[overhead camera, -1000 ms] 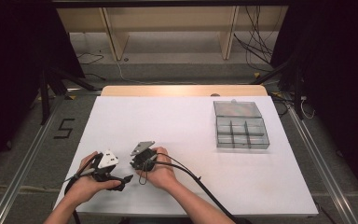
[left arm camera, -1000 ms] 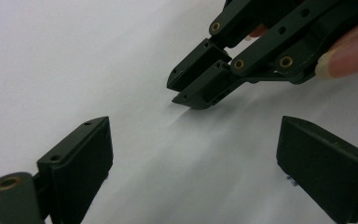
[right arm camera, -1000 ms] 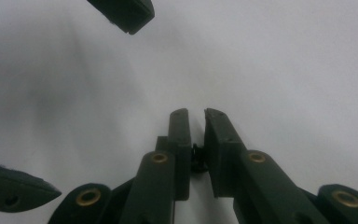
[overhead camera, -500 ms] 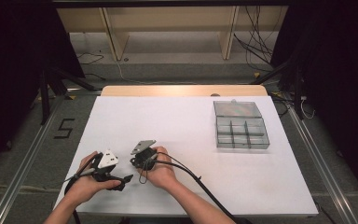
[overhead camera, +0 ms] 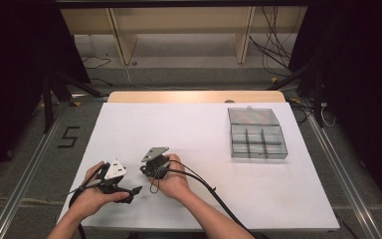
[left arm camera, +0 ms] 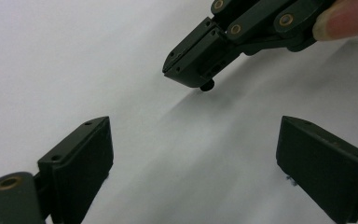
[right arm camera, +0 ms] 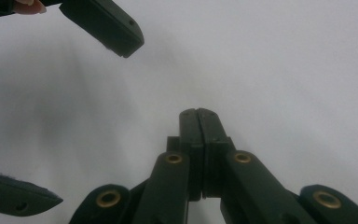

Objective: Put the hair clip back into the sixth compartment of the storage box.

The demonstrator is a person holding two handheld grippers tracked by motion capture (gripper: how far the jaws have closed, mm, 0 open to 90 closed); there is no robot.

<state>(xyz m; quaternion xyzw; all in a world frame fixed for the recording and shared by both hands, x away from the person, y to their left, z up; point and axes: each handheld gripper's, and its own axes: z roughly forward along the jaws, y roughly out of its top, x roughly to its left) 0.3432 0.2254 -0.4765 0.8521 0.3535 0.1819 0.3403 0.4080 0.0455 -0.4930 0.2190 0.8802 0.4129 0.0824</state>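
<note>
Two hands hold both grippers low over the white table [overhead camera: 204, 124], near its front left. My left gripper [overhead camera: 132, 191] is open: in the left gripper view its two black jaws [left arm camera: 196, 140] stand wide apart over bare tabletop, with nothing between them. Just right of it, my right gripper [overhead camera: 146, 171] is shut, and in the right gripper view its jaws [right arm camera: 198, 114] press flat together with nothing in them. The two grippers face each other closely. The right gripper's shut tip [left arm camera: 191, 70] hangs just ahead of the left jaws, and a left fingertip [right arm camera: 112, 25] shows at the upper left.
A clear plastic compartment box [overhead camera: 256, 134] with its lid swung back lies at the right middle of the table. A wooden strip [overhead camera: 196, 96] runs along the far edge. Black cables [overhead camera: 214, 196] trail from the grippers toward the front edge. Dark floor with rails surrounds the table.
</note>
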